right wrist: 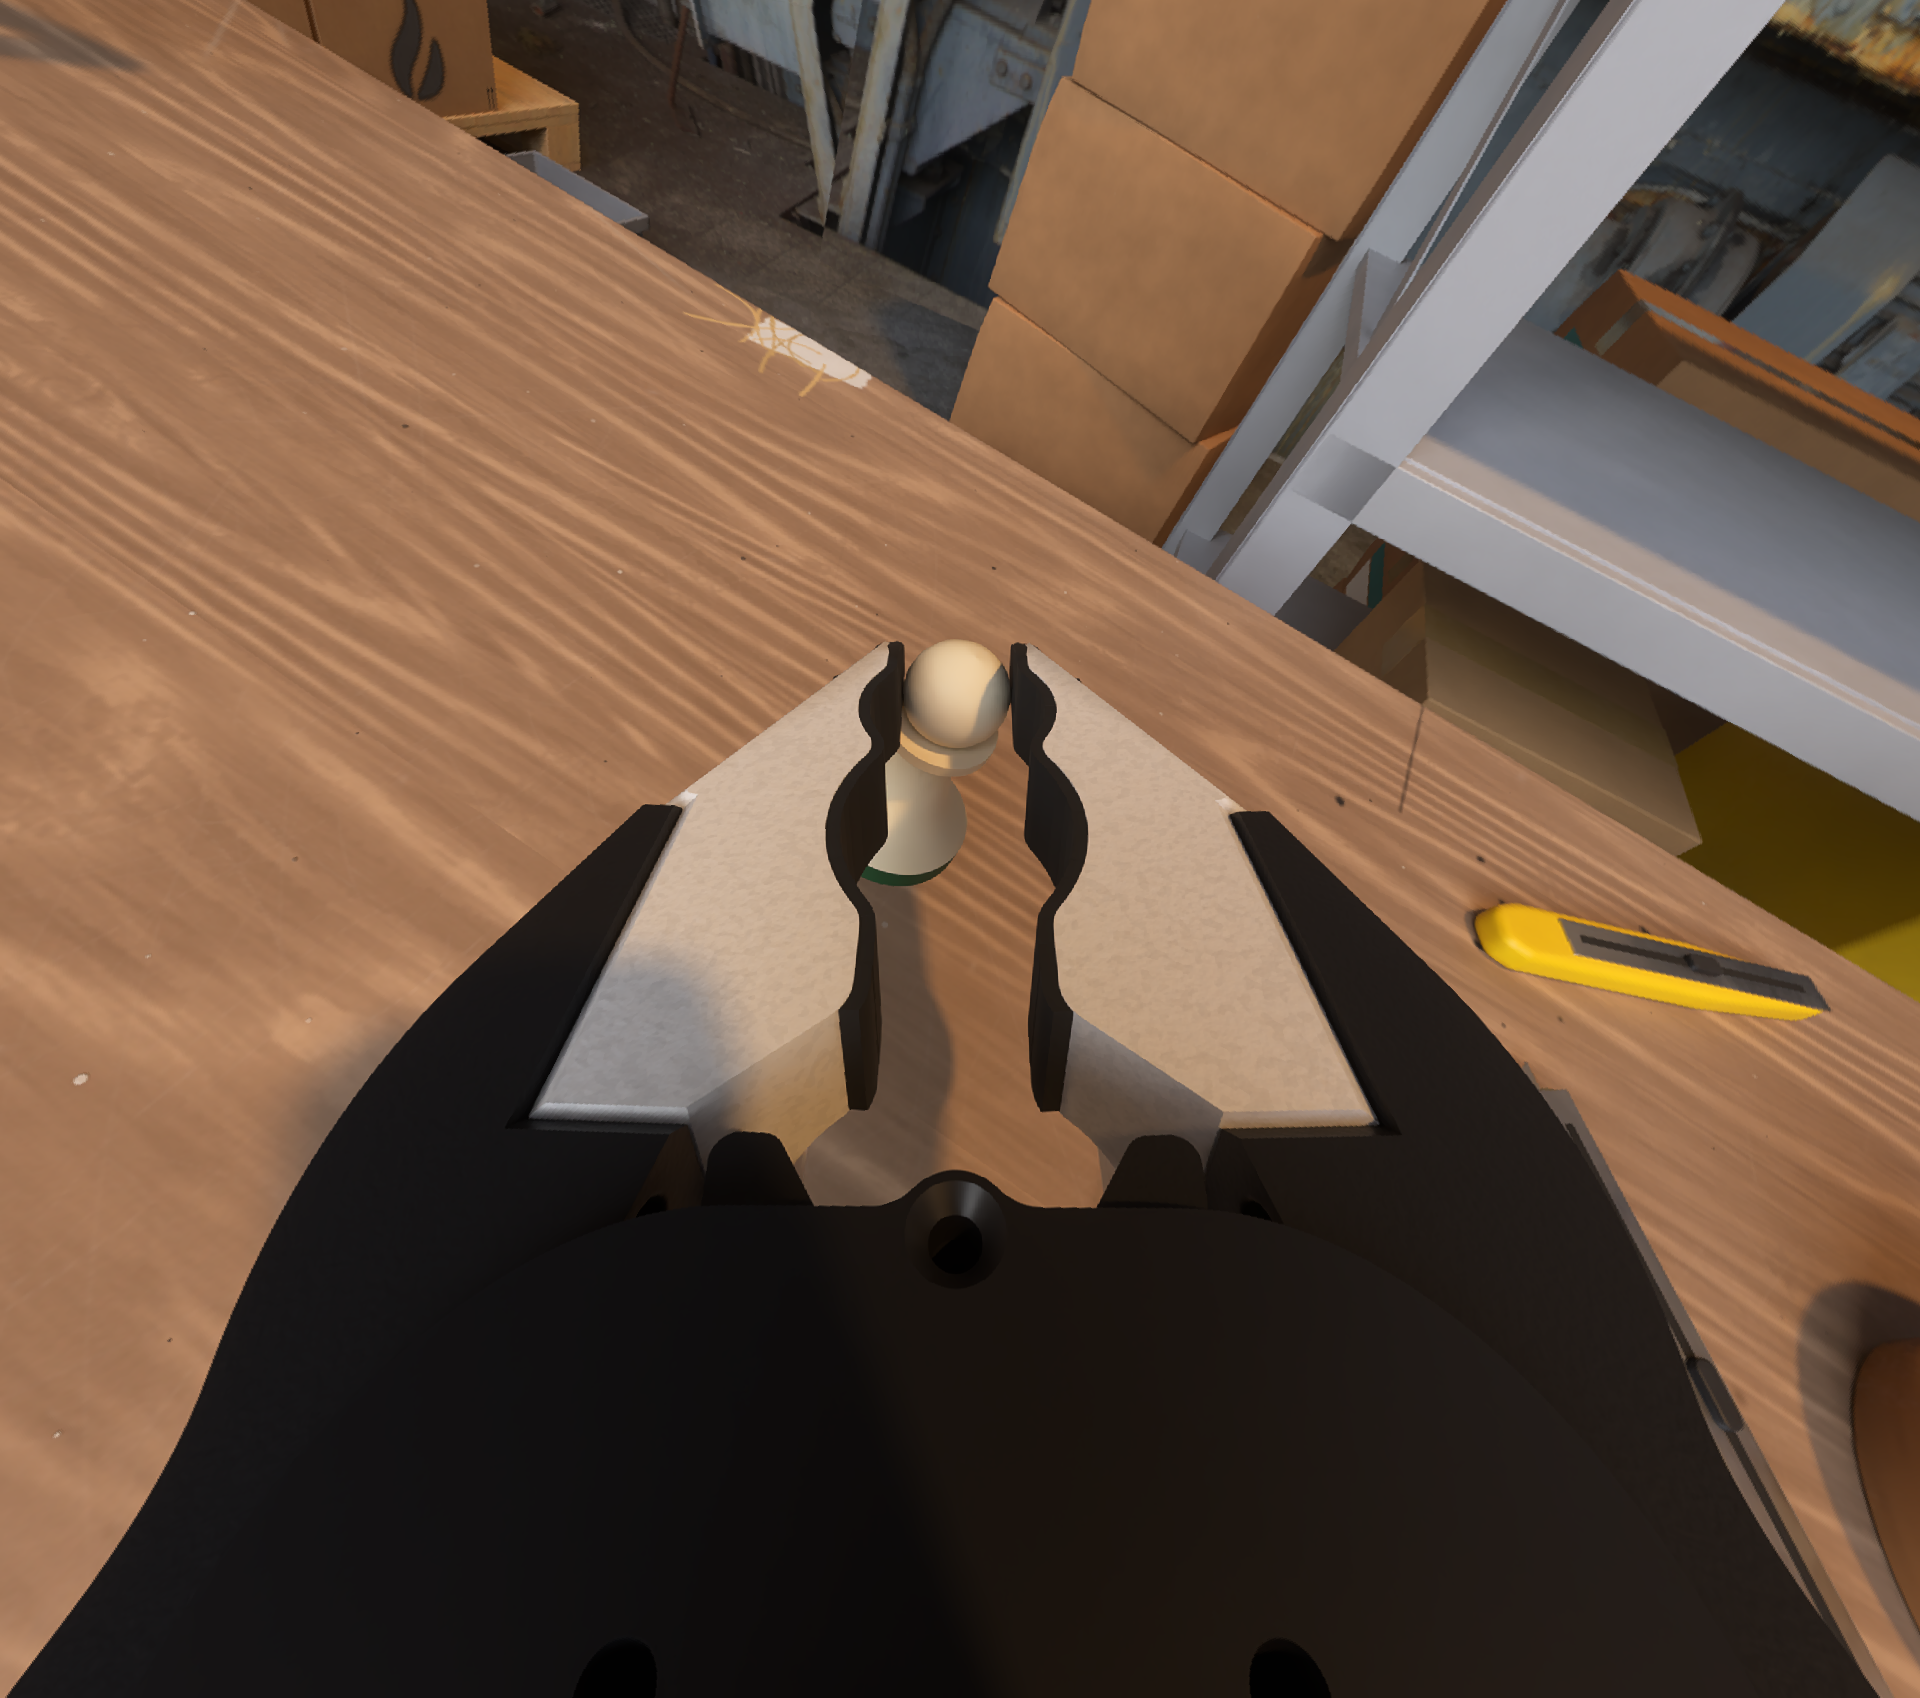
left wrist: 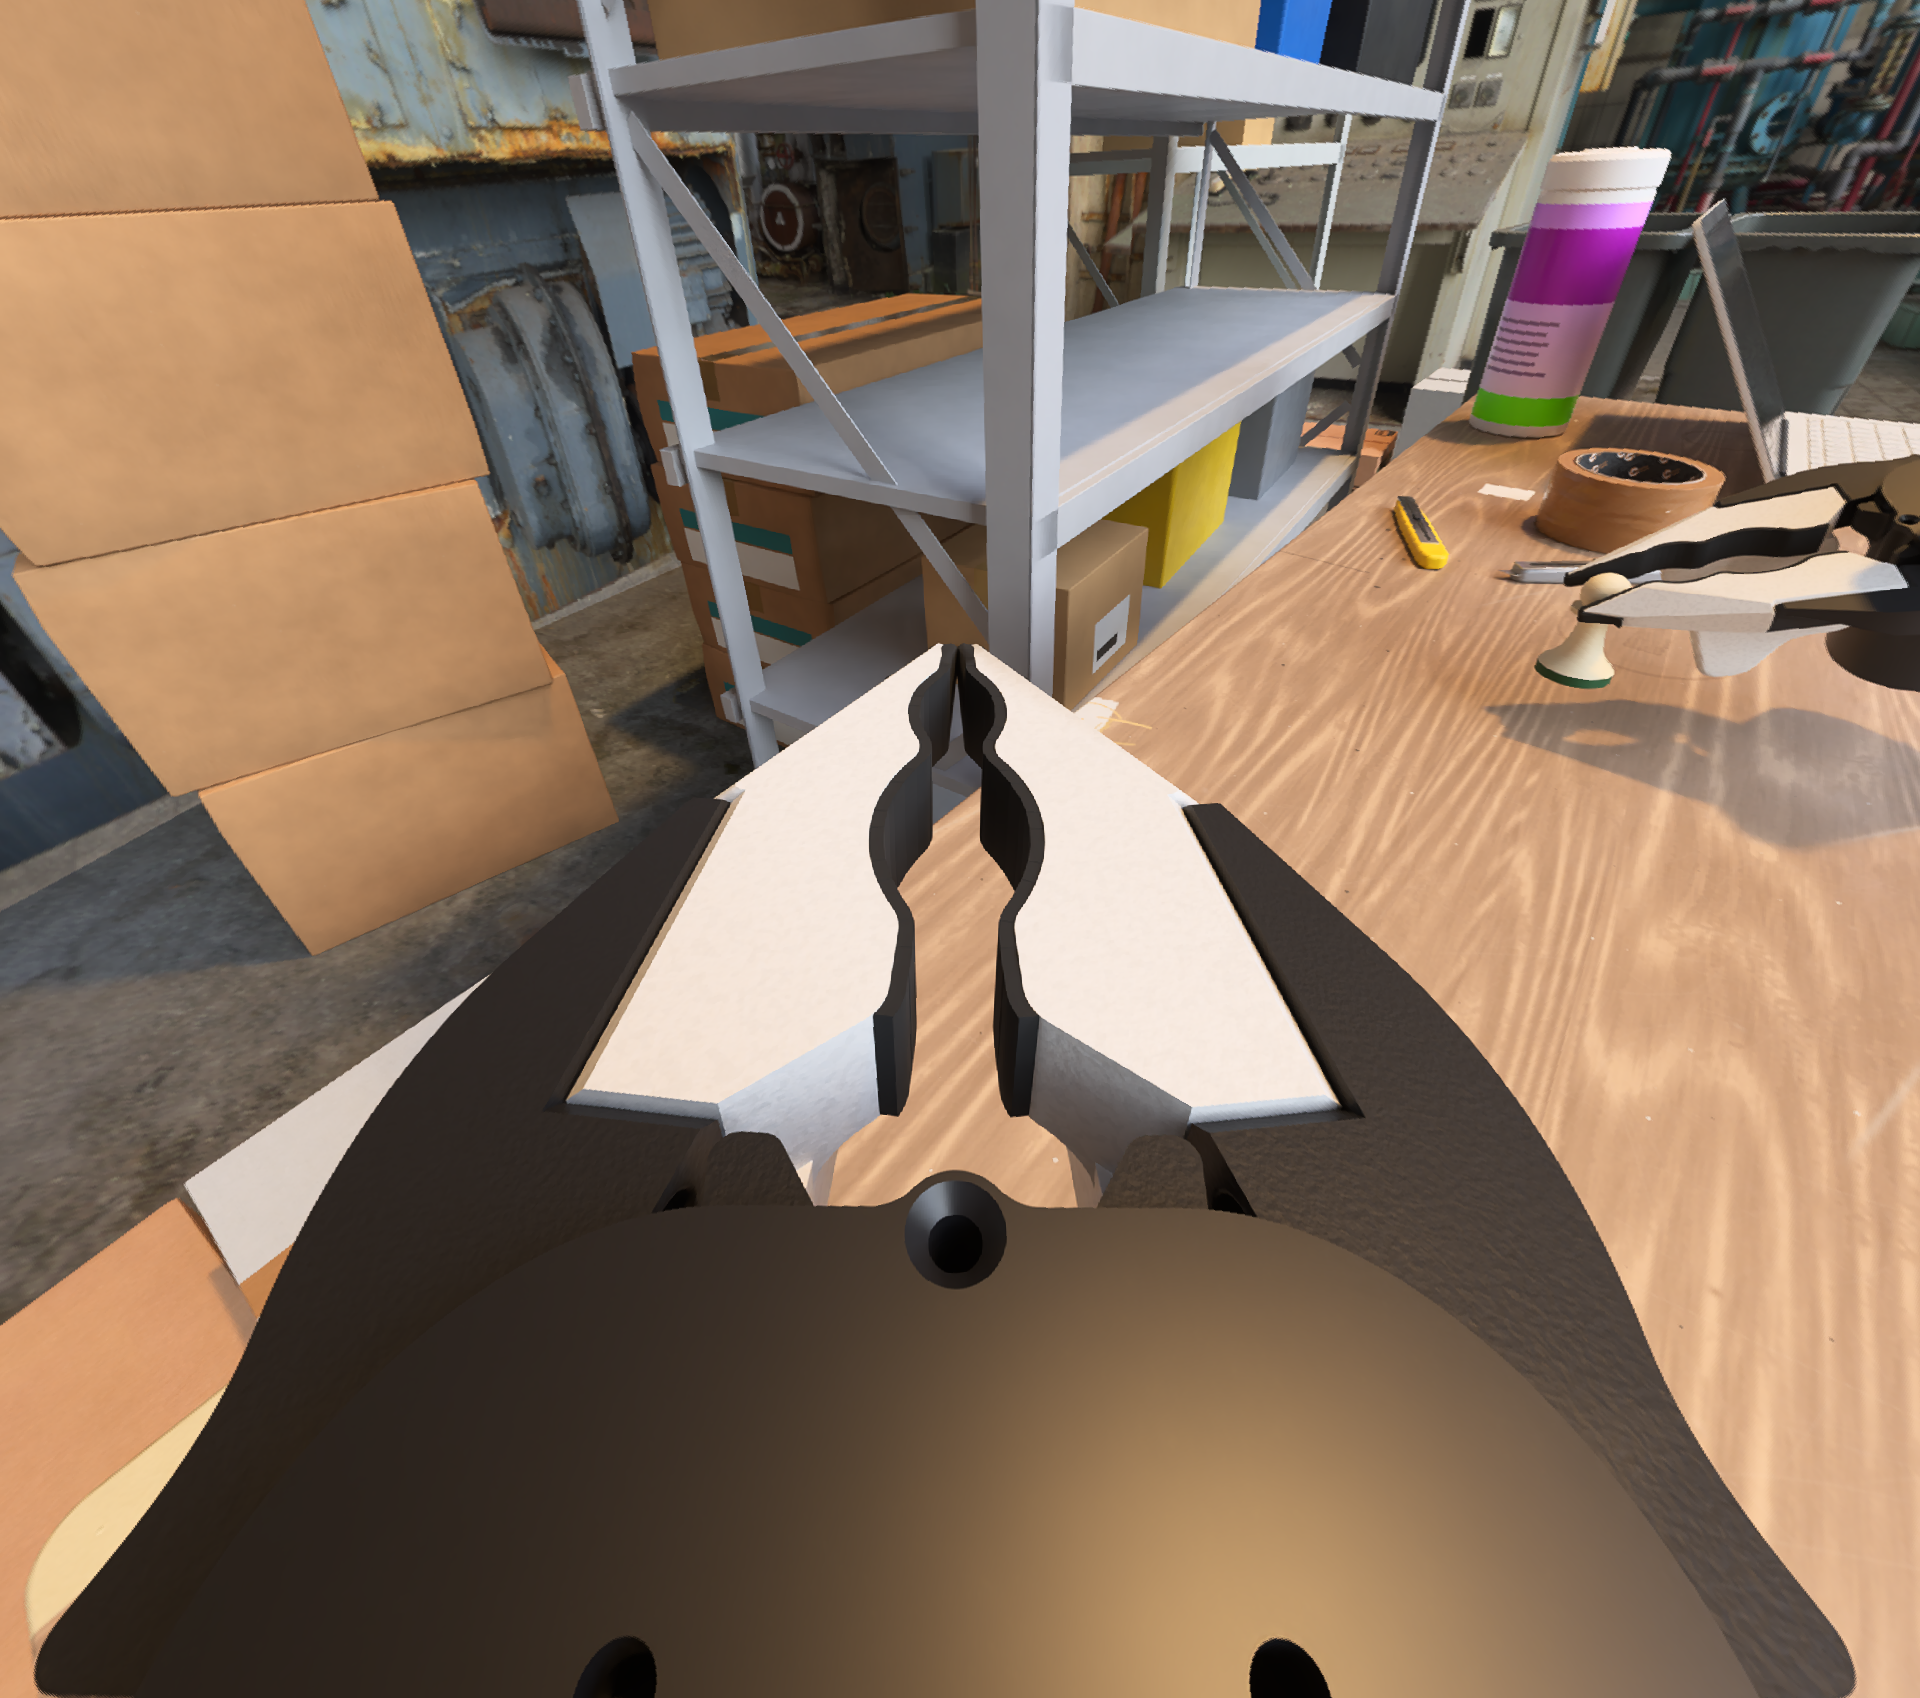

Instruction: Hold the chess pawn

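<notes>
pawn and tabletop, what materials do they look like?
Chess pawn, gripped at its head by the right tool: smooth cream body with a soft sheen, painted wood or plastic, dark green base. Table: wood or veneer, wavy grain, matte.

1 pawn (right wrist: 951, 713), 1 cutter (right wrist: 1647, 962), 1 tape roll (left wrist: 1631, 495), 1 canister (left wrist: 1569, 298).

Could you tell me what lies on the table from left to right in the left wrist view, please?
Yellow box cutter → chess pawn, its head between the right gripper fingertips → brown tape roll.
</notes>
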You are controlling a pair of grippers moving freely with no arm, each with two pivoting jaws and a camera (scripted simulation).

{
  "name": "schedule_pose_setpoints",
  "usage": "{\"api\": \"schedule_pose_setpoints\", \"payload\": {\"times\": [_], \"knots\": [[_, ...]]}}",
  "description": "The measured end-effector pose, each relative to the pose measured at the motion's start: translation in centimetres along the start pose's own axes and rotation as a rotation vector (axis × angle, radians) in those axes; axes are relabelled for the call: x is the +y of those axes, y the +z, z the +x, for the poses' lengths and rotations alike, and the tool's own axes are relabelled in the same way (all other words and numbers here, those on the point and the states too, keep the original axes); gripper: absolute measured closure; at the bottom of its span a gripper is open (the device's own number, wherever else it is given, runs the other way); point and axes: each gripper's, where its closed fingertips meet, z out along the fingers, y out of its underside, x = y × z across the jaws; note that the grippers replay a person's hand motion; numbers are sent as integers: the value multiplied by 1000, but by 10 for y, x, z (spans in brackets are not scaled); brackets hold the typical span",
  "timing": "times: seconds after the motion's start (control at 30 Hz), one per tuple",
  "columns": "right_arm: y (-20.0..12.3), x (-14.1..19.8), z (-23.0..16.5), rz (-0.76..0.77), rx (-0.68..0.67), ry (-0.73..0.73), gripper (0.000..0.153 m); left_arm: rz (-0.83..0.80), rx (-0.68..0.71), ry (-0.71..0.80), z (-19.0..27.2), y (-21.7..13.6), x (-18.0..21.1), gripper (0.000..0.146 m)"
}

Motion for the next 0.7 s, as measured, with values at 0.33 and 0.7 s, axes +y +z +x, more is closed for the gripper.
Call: {"api": "schedule_pose_setpoints", "payload": {"times": [0.33,0.7], "knots": [[-8,-1,2,26,-17,79,132,-14,32,-29,5,4,3,146],[-8,1,-8,10,-55,65,132,5,6,-56,2,0,-1,146]]}}
